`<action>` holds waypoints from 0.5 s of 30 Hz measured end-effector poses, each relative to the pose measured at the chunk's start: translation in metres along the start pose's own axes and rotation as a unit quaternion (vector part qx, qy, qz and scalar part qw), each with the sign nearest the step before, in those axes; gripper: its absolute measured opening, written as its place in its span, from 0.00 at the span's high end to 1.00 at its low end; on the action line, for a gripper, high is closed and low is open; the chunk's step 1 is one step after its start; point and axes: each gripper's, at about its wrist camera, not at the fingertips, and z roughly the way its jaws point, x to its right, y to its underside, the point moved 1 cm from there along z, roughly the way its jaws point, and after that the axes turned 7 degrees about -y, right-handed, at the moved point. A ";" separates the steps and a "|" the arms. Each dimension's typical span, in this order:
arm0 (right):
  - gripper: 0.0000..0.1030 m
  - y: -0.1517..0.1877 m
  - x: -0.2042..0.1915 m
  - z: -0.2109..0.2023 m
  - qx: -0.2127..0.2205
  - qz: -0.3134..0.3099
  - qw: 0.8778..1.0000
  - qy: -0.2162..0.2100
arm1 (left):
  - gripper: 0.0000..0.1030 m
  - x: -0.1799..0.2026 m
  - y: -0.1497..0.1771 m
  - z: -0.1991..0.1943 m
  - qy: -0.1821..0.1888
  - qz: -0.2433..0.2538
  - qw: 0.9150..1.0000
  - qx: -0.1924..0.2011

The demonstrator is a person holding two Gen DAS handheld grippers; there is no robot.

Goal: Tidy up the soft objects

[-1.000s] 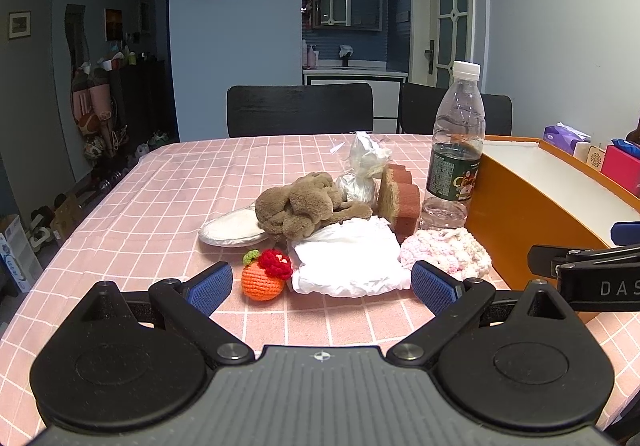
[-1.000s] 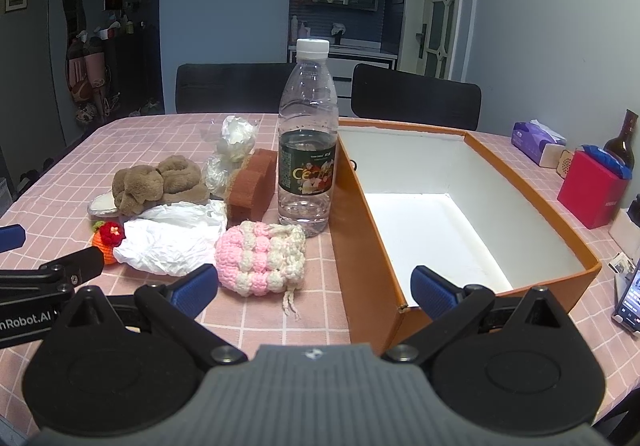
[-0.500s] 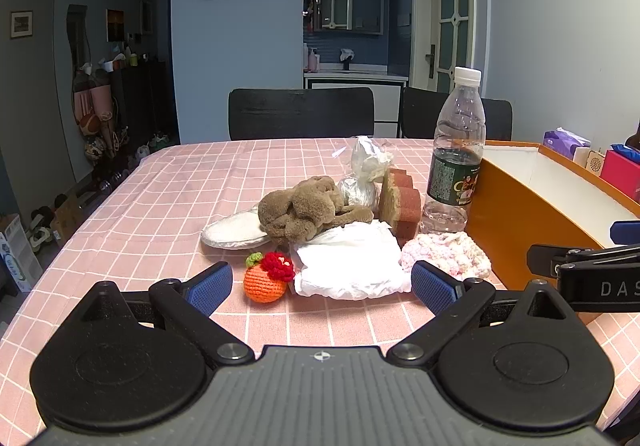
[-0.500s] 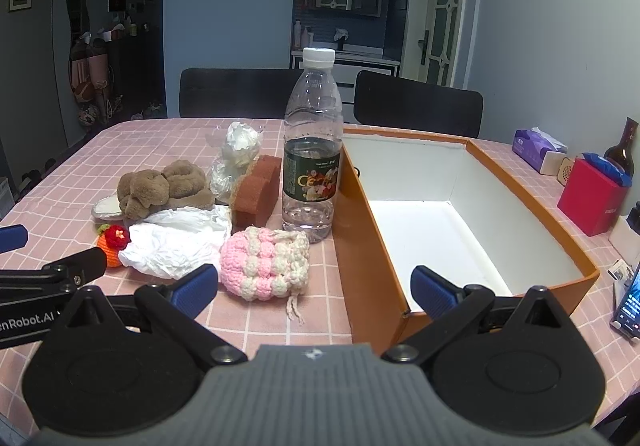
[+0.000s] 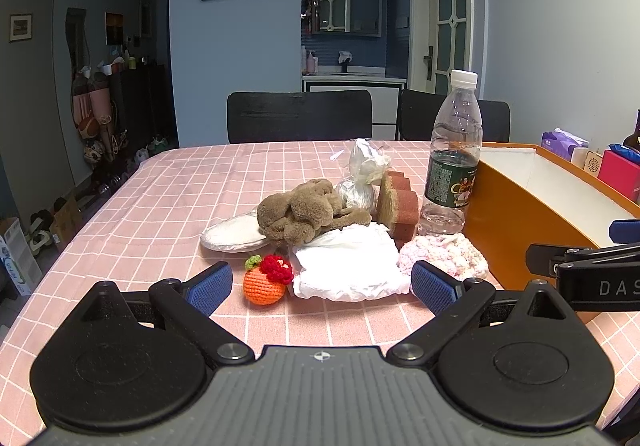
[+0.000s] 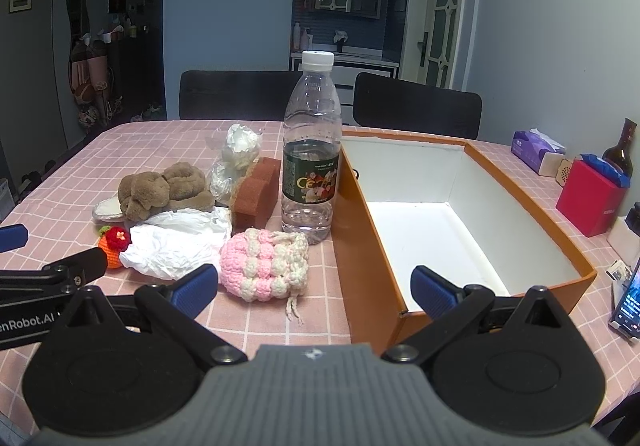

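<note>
Soft pink-and-cream crocheted pouch [image 6: 265,264] lies just left of our open orange cardboard box [image 6: 360,246]. Our left gripper [image 5: 322,284] and right gripper [image 6: 314,286] both gape, holding nothing.

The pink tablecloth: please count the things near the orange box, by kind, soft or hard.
Soft: 5 (brown plush, crochet orange, pink-white crochet pouch, sponge, white cloth)
Hard: 1 (water bottle)
Unclear: 2 (plastic bag, white pad)
Total: 8

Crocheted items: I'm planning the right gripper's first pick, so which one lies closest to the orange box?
The pink-and-white crocheted pouch, lying in front of the water bottle. The crocheted orange fruit sits far left, beyond the white bag.
</note>
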 end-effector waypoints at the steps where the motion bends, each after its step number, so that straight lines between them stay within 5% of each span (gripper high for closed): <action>1: 0.03 0.000 0.000 0.000 0.000 0.000 1.000 0.000 | 0.00 0.000 0.000 0.000 0.000 0.000 1.000 0.000; 15: 0.03 0.000 0.000 -0.001 0.001 0.003 1.000 0.000 | 0.00 0.000 -0.002 -0.003 0.001 0.000 1.000 0.002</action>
